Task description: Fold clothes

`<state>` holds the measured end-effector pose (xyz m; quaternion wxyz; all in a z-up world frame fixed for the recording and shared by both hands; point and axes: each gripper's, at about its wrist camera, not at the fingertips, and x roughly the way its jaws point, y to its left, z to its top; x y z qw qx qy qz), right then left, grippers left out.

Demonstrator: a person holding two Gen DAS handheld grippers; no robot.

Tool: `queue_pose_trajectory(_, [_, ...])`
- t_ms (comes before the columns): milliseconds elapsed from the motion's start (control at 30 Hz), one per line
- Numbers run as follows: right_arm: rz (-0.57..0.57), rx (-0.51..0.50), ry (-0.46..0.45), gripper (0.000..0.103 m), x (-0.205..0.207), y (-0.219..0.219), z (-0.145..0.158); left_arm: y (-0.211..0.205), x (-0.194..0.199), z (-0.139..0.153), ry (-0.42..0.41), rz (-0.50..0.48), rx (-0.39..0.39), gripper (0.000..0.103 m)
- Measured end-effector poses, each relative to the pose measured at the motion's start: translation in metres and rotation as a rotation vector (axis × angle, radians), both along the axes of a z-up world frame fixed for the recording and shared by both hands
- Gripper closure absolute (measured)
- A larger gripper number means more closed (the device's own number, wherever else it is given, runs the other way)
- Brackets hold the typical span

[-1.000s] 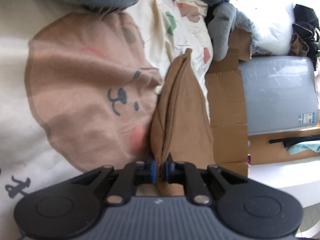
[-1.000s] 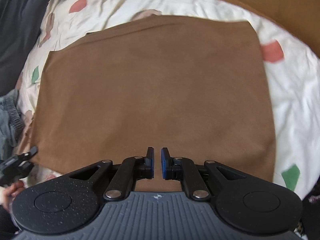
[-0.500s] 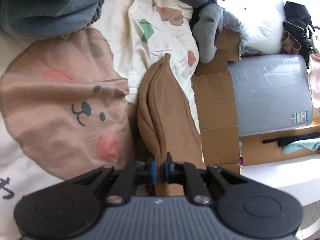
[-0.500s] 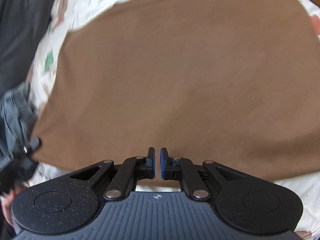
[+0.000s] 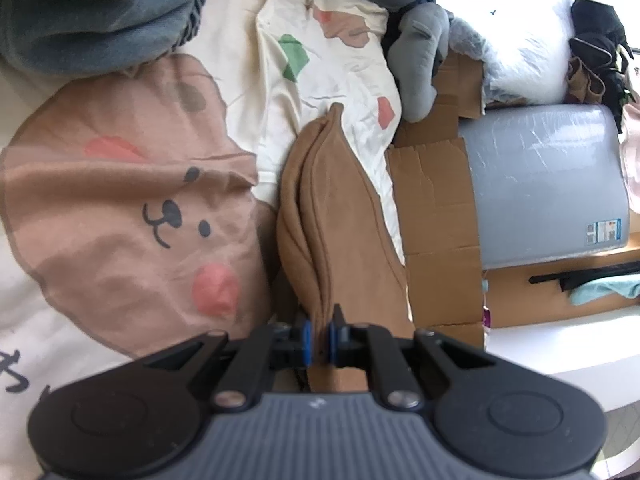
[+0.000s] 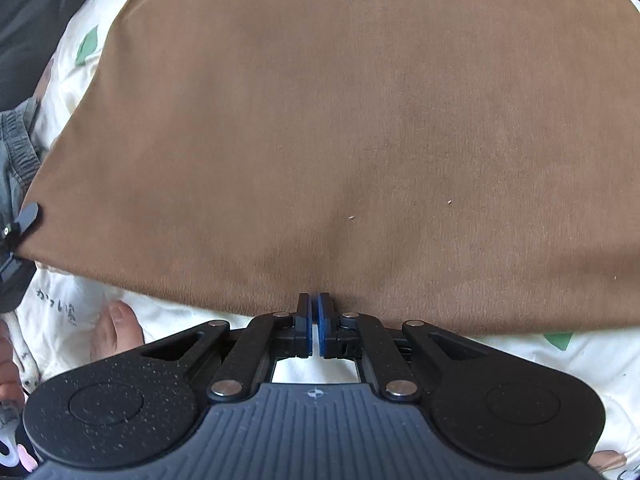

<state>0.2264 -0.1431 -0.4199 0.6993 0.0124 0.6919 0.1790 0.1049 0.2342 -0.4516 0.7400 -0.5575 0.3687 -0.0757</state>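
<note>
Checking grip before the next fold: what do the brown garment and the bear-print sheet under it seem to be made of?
Brown garment: looks like soft, matte brushed knit or fleece; a fine nap shows along the near edge, and the folded layers look thick in the left wrist view. Bear-print sheet: seems a thin, smooth woven fabric, likely cotton, judging by its fine wrinkles and flat print.

Daylight pouring in top right of left wrist view, white pillow [image 5: 532,48] blown out by glare. Bedsheet [image 5: 344,64] evenly lit, soft shadow beside brown cloth [image 5: 340,220]. Strong fisheye bending, dark corners. Right view softer, flatter light; cloth nap slightly blurred, edges smeared.
</note>
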Motion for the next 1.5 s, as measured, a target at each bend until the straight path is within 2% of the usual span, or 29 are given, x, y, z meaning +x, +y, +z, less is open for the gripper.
queue_pose_trajectory(100, [0.003, -0.005, 0.001, 0.101, 0.000, -0.001, 0.006, 0.001, -0.002, -0.003, 0.012, 0.005, 0.002, 0.095])
queue_pose_trajectory(267, [-0.009, -0.023, -0.079, 0.101, 0.009, 0.000, 0.019, 0.002, -0.003, -0.004, 0.026, 0.009, 0.009, 0.095])
queue_pose_trajectory(733, [-0.052, -0.035, -0.218, 0.097, 0.061, -0.007, 0.008, 0.003, -0.004, -0.007, 0.046, 0.007, 0.017, 0.095])
queue_pose_trajectory(1000, [-0.039, -0.035, -0.273, 0.096, 0.107, -0.020, 0.008, 0.007, -0.006, -0.013, 0.076, 0.004, 0.030, 0.095])
queue_pose_trajectory(1200, [-0.081, -0.040, -0.329, 0.096, 0.141, -0.022, 0.005, 0.008, -0.007, -0.016, 0.091, 0.003, 0.032, 0.095])
queue_pose_trajectory(1300, [-0.080, -0.038, -0.349, 0.096, 0.164, 0.001, -0.008, 0.008, -0.006, -0.016, 0.097, -0.002, 0.035, 0.095])
queue_pose_trajectory(1400, [-0.041, -0.043, -0.384, 0.096, 0.175, 0.011, -0.008, 0.009, -0.005, -0.016, 0.098, -0.012, 0.039, 0.095])
queue_pose_trajectory(1500, [-0.066, -0.026, -0.392, 0.096, 0.186, 0.010, -0.008, 0.010, -0.003, -0.016, 0.103, -0.024, 0.047, 0.095])
